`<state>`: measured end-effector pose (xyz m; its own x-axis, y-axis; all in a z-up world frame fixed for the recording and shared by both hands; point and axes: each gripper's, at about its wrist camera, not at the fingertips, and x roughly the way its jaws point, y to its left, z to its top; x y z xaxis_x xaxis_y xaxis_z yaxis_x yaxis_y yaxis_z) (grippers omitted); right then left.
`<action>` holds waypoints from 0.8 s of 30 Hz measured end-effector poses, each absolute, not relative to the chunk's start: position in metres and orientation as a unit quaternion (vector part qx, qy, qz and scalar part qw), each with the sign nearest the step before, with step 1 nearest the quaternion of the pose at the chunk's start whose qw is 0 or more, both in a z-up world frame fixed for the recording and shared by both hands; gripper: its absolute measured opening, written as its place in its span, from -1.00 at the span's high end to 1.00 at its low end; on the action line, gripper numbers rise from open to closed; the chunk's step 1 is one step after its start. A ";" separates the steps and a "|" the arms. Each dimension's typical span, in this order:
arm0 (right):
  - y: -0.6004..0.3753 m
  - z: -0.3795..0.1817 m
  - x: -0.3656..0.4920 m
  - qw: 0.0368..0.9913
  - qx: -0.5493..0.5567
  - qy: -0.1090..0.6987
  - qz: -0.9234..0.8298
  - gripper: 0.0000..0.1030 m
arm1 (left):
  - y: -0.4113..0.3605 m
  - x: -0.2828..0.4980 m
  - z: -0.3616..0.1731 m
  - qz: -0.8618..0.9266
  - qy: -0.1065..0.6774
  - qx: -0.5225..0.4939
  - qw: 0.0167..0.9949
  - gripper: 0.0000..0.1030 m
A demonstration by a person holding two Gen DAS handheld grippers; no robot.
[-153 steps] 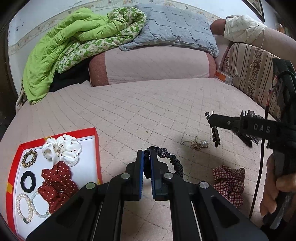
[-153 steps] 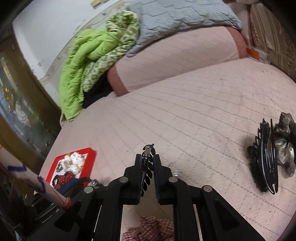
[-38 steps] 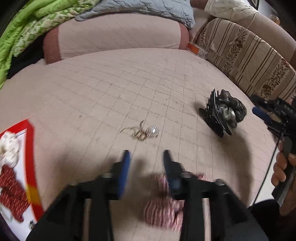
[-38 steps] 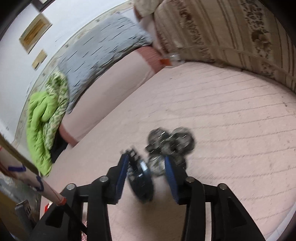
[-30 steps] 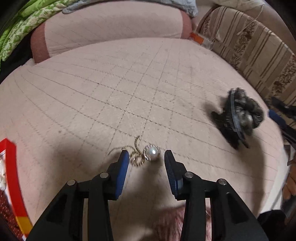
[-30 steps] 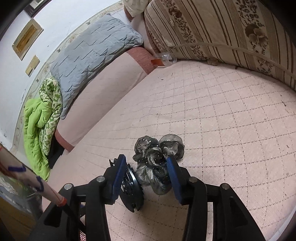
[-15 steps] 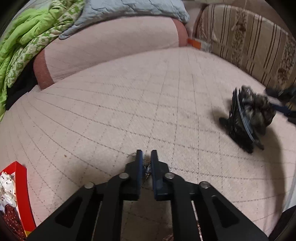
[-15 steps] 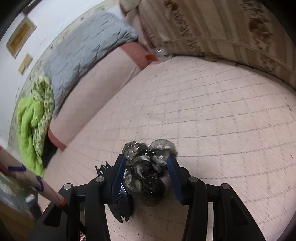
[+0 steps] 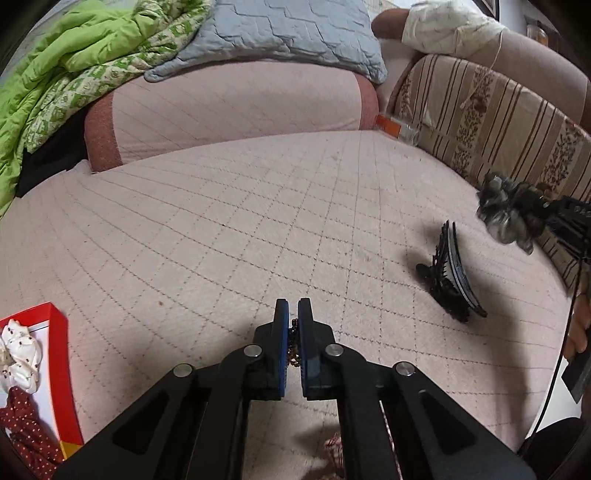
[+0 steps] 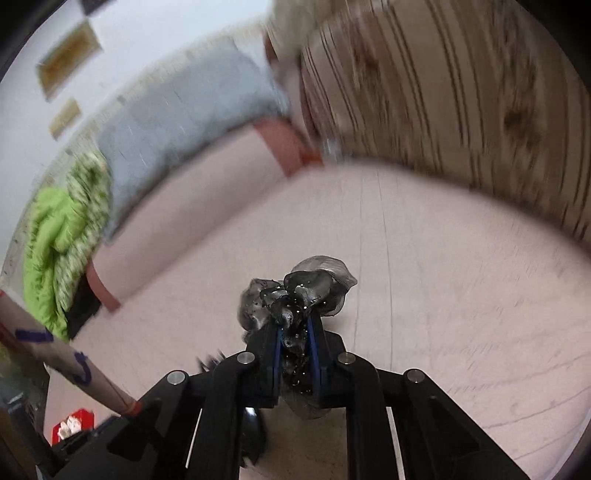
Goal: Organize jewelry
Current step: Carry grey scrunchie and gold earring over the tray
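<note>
My left gripper [image 9: 293, 314] is shut on a gold pearl chain [image 9: 294, 343], only a bit of which shows between the pads, and holds it above the pink quilted bed. My right gripper [image 10: 295, 332] is shut on a grey sheer scrunchie [image 10: 303, 291] and holds it lifted; it also shows in the left wrist view [image 9: 506, 218] at the far right. A black claw clip [image 9: 448, 273] lies on the bed to the right. The red tray [image 9: 61, 354] at lower left holds a white scrunchie [image 9: 18, 354] and a red dotted scrunchie [image 9: 26, 424].
A plaid scrunchie [image 9: 334, 452] lies just under my left gripper. A pink bolster [image 9: 229, 107], a grey pillow [image 9: 291, 33] and a green blanket [image 9: 62, 62] sit at the back. A striped cushion [image 9: 491, 122] lines the right edge.
My left gripper closed on the pearl chain and lifted it off the bed. My right gripper closed on the grey scrunchie and raised it away from the black clip.
</note>
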<state>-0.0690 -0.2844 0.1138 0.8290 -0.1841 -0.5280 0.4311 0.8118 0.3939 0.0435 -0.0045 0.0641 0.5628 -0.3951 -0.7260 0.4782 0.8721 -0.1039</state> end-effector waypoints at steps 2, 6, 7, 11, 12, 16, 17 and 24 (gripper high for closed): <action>-0.276 0.126 -0.079 0.932 0.250 0.210 -0.154 0.74 | 0.003 0.039 0.072 -0.246 0.391 0.046 0.886 0.91; -0.257 0.137 -0.080 0.943 0.248 0.195 -0.110 0.74 | 0.019 0.027 0.089 -0.245 0.378 0.031 0.892 0.91; -0.249 0.139 -0.079 0.945 0.247 0.194 -0.097 0.74 | 0.024 0.025 0.093 -0.244 0.377 0.027 0.893 0.91; -0.223 0.146 -0.072 0.950 0.236 0.196 -0.062 0.74 | 0.044 0.012 0.110 -0.237 0.367 0.015 0.899 0.91; -0.217 0.148 -0.071 0.951 0.234 0.197 -0.053 0.74 | 0.050 0.008 0.114 -0.235 0.367 0.010 0.900 0.91; -0.185 0.153 -0.066 0.953 0.226 0.202 -0.004 0.74 | 0.075 -0.008 0.128 -0.220 0.357 -0.001 0.908 0.91; -0.174 0.155 -0.066 0.954 0.220 0.204 0.013 0.74 | 0.082 -0.013 0.131 -0.215 0.354 -0.002 0.910 0.91; -0.085 0.157 -0.071 0.948 0.187 0.223 0.127 0.74 | 0.148 -0.045 0.153 -0.179 0.341 -0.027 0.923 0.91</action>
<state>-0.0707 -0.0850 0.1569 0.8685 0.3236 -0.3754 -0.1569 0.8980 0.4111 -0.0452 0.1476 0.1535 0.7037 -0.3486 -0.6190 0.3115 0.9345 -0.1721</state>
